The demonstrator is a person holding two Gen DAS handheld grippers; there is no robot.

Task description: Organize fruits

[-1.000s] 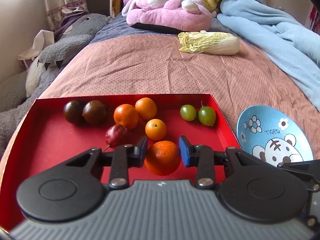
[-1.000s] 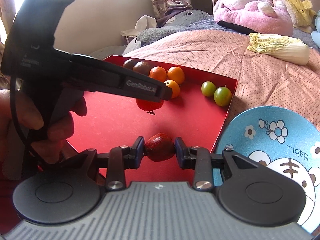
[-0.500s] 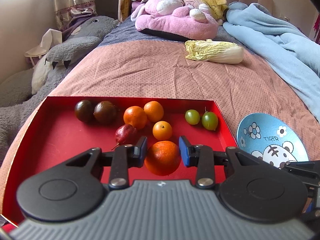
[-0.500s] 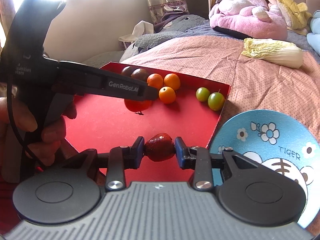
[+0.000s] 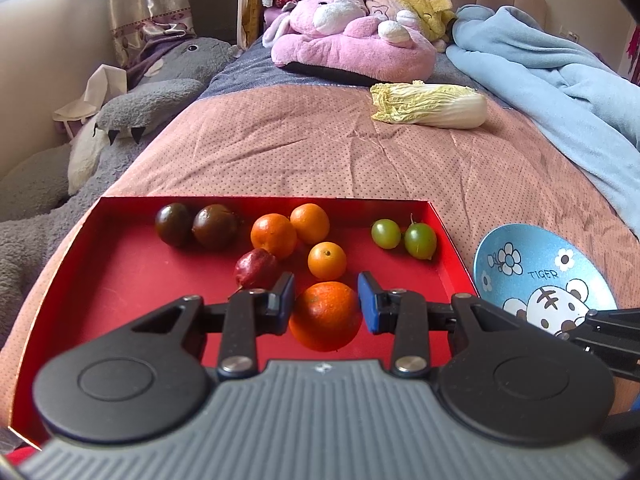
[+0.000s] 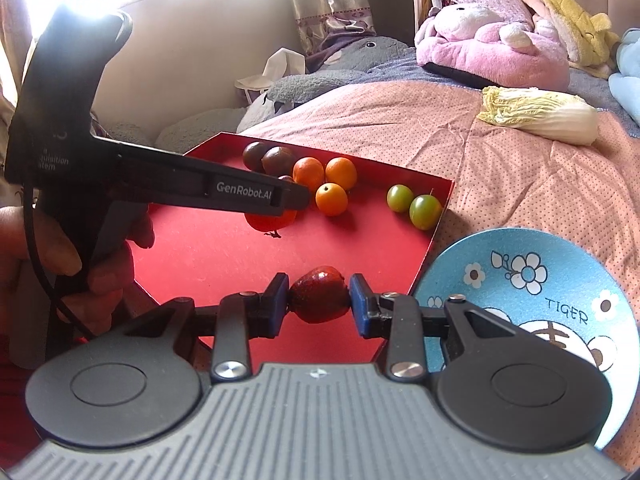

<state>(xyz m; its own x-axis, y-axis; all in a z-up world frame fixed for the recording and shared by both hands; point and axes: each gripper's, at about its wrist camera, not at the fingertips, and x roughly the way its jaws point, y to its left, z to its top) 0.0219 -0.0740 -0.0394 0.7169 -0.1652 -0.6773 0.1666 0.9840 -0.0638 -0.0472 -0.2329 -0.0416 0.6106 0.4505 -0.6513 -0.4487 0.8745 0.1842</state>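
A red tray (image 5: 120,280) lies on the bed. It holds two dark brown fruits (image 5: 196,225), three small oranges (image 5: 274,236), a dark red fruit (image 5: 256,267) and two green fruits (image 5: 404,236). My left gripper (image 5: 326,304) is shut on a large orange (image 5: 325,317) just above the tray's near part. My right gripper (image 6: 318,306) is shut on a dark red fruit (image 6: 319,300) over the tray's near right edge (image 6: 424,264). The left gripper (image 6: 276,200) also shows in the right wrist view, with the orange (image 6: 268,222) under it.
A blue tiger-print plate (image 5: 540,276) sits on the bed right of the tray; it also shows in the right wrist view (image 6: 532,300). A napa cabbage (image 5: 432,105), a pink plush toy (image 5: 352,48), a grey plush toy (image 5: 160,92) and a blue blanket (image 5: 560,80) lie farther back.
Both views have pulled back and tilted up slightly, so the tray sits lower and farther in frame. Both grippers keep hold of their fruits.
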